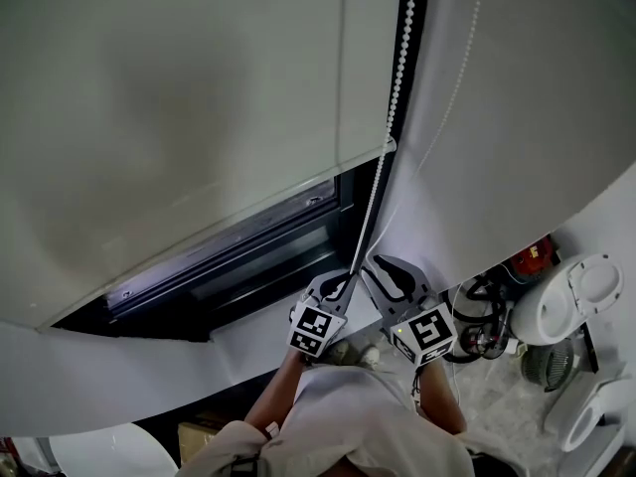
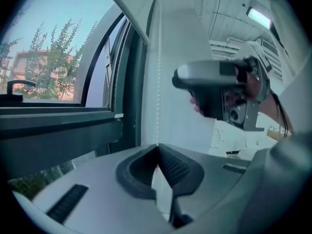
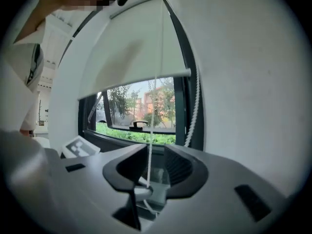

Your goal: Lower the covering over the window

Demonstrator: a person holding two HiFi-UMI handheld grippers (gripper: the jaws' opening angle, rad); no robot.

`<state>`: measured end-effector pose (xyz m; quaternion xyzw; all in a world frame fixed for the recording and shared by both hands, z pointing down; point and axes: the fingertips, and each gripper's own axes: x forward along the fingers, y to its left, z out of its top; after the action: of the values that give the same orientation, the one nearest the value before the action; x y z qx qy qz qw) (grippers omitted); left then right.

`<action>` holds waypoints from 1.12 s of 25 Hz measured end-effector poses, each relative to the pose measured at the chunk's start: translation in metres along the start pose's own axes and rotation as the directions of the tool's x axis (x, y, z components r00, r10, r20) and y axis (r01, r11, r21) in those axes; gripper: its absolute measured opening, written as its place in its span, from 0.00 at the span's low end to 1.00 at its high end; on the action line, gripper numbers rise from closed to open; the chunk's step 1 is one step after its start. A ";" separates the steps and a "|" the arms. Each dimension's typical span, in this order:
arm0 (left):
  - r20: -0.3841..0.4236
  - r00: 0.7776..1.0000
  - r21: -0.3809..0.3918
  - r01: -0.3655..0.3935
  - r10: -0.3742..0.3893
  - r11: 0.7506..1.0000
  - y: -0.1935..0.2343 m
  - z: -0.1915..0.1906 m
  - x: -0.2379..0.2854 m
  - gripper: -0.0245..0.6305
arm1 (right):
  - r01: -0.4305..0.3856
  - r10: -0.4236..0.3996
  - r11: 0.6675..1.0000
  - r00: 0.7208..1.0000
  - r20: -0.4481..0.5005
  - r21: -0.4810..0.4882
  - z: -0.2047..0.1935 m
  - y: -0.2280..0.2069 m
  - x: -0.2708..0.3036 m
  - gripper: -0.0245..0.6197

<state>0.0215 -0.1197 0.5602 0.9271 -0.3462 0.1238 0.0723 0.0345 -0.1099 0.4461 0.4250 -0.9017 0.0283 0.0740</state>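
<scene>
Left gripper (image 2: 157, 149) clamped fully on cord (image 2: 157, 101); cord runs straight up from jaw tips. Right gripper (image 3: 152, 155) gaping wide, cord hangs loose between jaws, pads not pressing. Blind (image 3: 131, 57) above and ahead of both grippers, bottom bar partway down window (image 3: 141, 113).

Risks:
- thin cord slips through left pinch under pull
- right gripper closes off-line, misses cord
- beaded strand (image 3: 195, 108) pulled instead, blind likely rises

Count: two grippers, one blind, one window, two hanging strands.
</scene>
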 end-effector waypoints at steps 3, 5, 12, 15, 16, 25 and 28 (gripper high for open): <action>0.002 1.000 -0.002 0.003 -0.003 1.000 -0.002 0.000 0.000 0.06 | -0.006 0.010 0.999 0.997 0.081 -0.048 0.044 0.001 -0.001 0.20; 0.002 1.000 -0.001 0.005 -0.005 1.000 -0.002 0.000 0.000 0.06 | -0.005 0.015 0.997 0.992 0.124 -0.081 0.068 0.001 -0.002 0.20; 0.006 1.000 0.002 0.019 -0.019 1.000 -0.008 0.001 0.001 0.06 | 0.001 0.032 0.990 0.972 0.234 -0.141 0.126 -0.001 0.004 0.16; 0.009 1.000 0.000 0.026 -0.026 1.000 -0.011 0.001 0.001 0.06 | 0.004 0.035 0.989 0.966 0.256 -0.151 0.138 -0.002 0.008 0.15; 0.010 1.000 0.000 0.027 -0.027 1.000 -0.012 0.001 0.001 0.06 | 0.004 0.036 0.988 0.965 0.260 -0.153 0.141 -0.003 0.009 0.14; 0.031 0.999 -0.018 0.035 -0.034 0.999 -0.013 0.001 0.002 0.06 | -0.021 0.027 1.000 0.950 0.311 -0.021 0.140 -0.003 0.006 0.05; 0.004 0.999 -0.012 0.038 -0.038 0.999 -0.013 -0.006 0.005 0.06 | -0.021 0.025 1.000 0.958 0.284 -0.018 0.133 -0.004 0.010 0.05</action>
<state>0.0326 -0.1118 0.5669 0.9333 -0.3295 0.1186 0.0796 0.0171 -0.1352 0.3167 0.4138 -0.9080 -0.0388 -0.0536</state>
